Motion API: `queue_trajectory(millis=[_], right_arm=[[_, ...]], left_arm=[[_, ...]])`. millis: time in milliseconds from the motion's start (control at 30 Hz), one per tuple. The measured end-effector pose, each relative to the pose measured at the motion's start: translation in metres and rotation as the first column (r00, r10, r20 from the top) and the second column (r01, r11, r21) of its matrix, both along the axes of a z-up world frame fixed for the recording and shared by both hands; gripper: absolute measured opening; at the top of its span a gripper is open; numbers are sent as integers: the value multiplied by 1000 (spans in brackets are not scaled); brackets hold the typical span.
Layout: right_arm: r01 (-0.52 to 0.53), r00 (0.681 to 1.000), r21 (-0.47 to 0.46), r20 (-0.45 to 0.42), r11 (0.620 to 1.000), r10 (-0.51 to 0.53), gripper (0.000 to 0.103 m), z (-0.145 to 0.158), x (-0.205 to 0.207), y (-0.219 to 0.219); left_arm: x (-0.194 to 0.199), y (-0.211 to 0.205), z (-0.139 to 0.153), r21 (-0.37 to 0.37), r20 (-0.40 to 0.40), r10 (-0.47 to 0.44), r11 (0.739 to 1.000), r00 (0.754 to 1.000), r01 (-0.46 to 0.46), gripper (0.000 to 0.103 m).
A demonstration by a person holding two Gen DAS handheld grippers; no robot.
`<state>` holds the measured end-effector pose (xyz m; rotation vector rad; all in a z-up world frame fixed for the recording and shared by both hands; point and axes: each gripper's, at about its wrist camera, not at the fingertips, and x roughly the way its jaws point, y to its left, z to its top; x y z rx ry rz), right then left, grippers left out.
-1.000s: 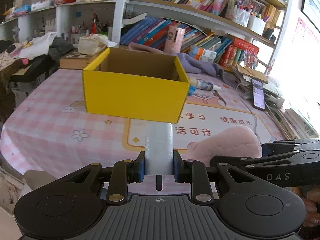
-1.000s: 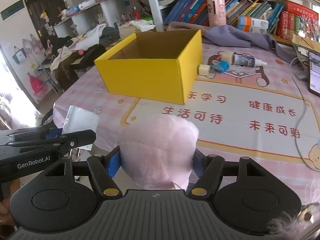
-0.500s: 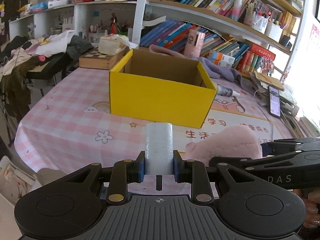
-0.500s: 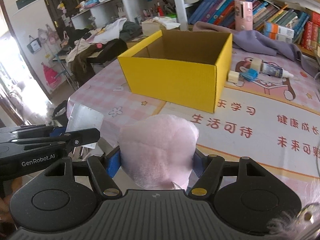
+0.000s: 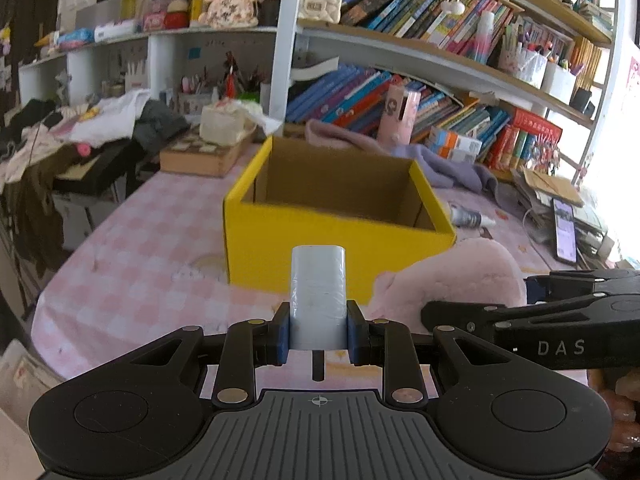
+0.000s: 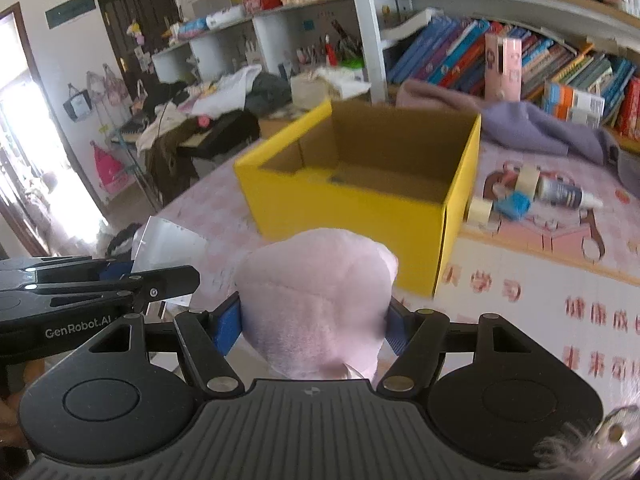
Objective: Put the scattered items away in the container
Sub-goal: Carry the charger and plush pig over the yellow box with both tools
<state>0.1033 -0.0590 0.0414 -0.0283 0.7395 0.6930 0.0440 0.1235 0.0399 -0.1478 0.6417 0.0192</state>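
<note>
Left wrist view: the left hand-held gripper [image 5: 318, 330] is clenched on a pale packet [image 5: 318, 300], held upright in the air short of the yellow box [image 5: 340, 256]. The box stands open on the worktop [image 5: 132, 248]; its front wall is nearest. To do this well, lift the packet over that wall before letting go, since a low approach would likely nudge the box.

Right wrist view: the right hand-held gripper [image 6: 312, 326] grips a pink plush [image 6: 316, 304], also in the air short of the box [image 6: 360, 216]. The plush is bulky and soft, so carry it well over the opening and drop it at the centre. Keep the two grippers apart. Tape rolls [image 6: 480, 210] and a bottle [image 6: 564, 194] remain beside the box.
</note>
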Motion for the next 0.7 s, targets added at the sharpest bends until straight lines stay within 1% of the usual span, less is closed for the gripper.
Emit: queue_trajectory(millis=[133, 233, 433, 567, 700], right_arm=[[8, 999, 20, 32, 1000, -9, 67, 11, 20, 0], [10, 997, 31, 75, 999, -13, 67, 20, 33, -1], [7, 990, 60, 140, 998, -15, 67, 36, 70, -1], [20, 992, 74, 122, 997, -29, 67, 42, 103, 2], [14, 994, 62, 106, 998, -20, 67, 40, 135, 13]], left_arm=[[19, 0, 9, 3, 30, 4, 1000, 1000, -4, 25], [34, 0, 15, 0, 48, 10, 1000, 999, -10, 25], [72, -3, 27, 29, 82, 15, 999, 996, -18, 25], [98, -3, 33, 59, 95, 12, 998, 995, -18, 25], [131, -2, 37, 101, 94, 9, 995, 996, -18, 25]])
